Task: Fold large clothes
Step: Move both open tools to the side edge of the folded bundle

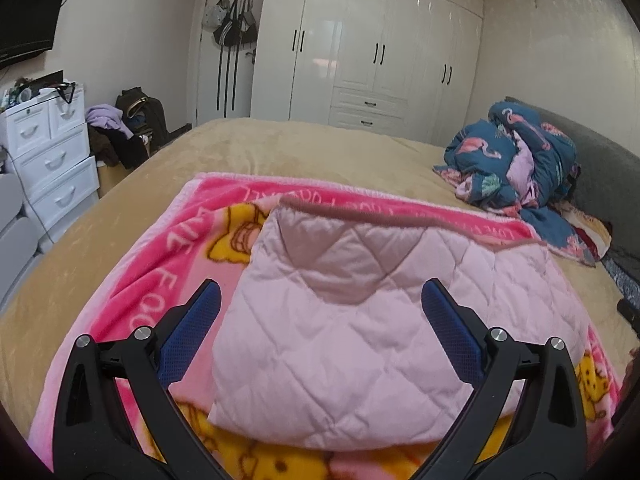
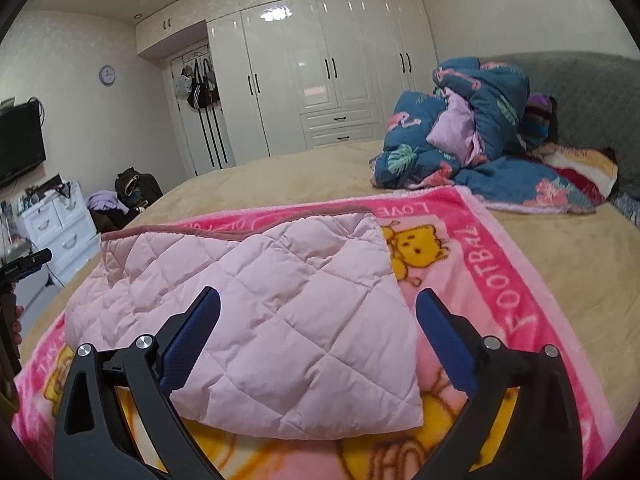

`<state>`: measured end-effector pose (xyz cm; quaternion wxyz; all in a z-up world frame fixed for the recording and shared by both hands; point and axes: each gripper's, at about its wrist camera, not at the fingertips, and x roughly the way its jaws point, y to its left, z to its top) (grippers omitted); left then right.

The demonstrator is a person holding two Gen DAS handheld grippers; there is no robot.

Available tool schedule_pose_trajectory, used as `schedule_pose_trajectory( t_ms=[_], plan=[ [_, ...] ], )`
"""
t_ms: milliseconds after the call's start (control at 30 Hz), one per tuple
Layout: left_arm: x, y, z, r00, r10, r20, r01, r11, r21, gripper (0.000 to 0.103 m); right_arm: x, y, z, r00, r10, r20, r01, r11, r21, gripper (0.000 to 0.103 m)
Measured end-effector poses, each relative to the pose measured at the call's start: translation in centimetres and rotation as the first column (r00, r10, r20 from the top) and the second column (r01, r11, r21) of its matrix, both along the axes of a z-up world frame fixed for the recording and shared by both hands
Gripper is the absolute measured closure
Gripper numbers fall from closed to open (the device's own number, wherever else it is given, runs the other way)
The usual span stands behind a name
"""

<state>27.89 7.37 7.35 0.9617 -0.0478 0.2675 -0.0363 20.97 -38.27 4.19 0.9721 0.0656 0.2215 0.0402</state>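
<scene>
Lying folded into a compact rectangle, the pink quilted garment rests on a pink cartoon blanket spread over the bed, a flat surface for neat folds. The left claw and right claw hover above it, jaws apart, gripping nothing.

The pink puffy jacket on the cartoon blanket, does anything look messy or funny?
The pink quilted jacket is folded fairly neatly. The only mess is the flamingo duvet, crumpled in a heap by the grey headboard instead of spread flat.
</scene>
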Motion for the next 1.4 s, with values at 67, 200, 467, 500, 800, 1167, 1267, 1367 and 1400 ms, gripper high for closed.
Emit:
schedule_pose_trajectory(
  t_ms=[67, 200, 467, 500, 800, 1167, 1267, 1367, 1400],
  plan=[
    [-0.5, 0.0, -0.6, 1.0, -0.002, -0.011, 0.002, 1.0, 0.015, 0.009, -0.4, 0.1, 0.0, 1.0, -0.003, 0.007, 0.003, 1.0, -0.015, 0.005],
    [-1.3, 0.1, -1.6, 1.0, -0.004, -0.029, 0.005, 0.999, 0.034, 0.009, -1.3, 0.3, -0.4, 1.0, -0.007, -0.002, 0.007, 0.999, -0.035, 0.005],
    [-3.4, 0.9, -3.7, 0.998, -0.009, -0.067, 0.011, 0.999, 0.041, 0.009, -3.3, 0.2, -1.4, 0.999, -0.025, -0.021, 0.024, 0.999, -0.036, 0.005],
    [-3.6, 1.0, -3.9, 0.997, -0.009, -0.073, 0.012, 0.999, 0.04, 0.009, -3.5, 0.2, -1.6, 0.999, -0.028, -0.028, 0.027, 0.999, -0.034, 0.005],
    [-5.4, 1.7, -7.3, 0.988, -0.02, -0.152, 0.025, 0.999, 0.03, 0.009, -4.7, 0.9, -3.9, 0.994, -0.045, -0.097, 0.042, 0.998, -0.036, 0.005],
    [-4.0, 4.0, -10.6, 0.972, 0.014, -0.234, -0.012, 1.0, 0.007, 0.009, -1.9, 0.4, -6.3, 0.974, -0.066, -0.215, 0.06, 0.998, -0.035, 0.004],
    [-2.3, 4.6, -11.0, 0.965, 0.012, -0.261, -0.012, 1.0, 0.001, 0.009, -0.2, -0.5, -6.6, 0.968, -0.078, -0.24, 0.072, 0.997, -0.031, 0.004],
    [-1.1, 4.8, -11.5, 0.959, 0.007, -0.283, -0.007, 1.0, 0.002, 0.009, 1.6, -1.6, -7.1, 0.958, -0.089, -0.271, 0.086, 0.996, -0.025, 0.004],
    [-0.6, 4.9, -11.7, 0.956, -0.001, -0.293, -0.002, 1.0, -0.009, 0.009, 2.2, -1.9, -7.3, 0.955, -0.093, -0.283, 0.09, 0.996, -0.024, 0.004]
  ],
)
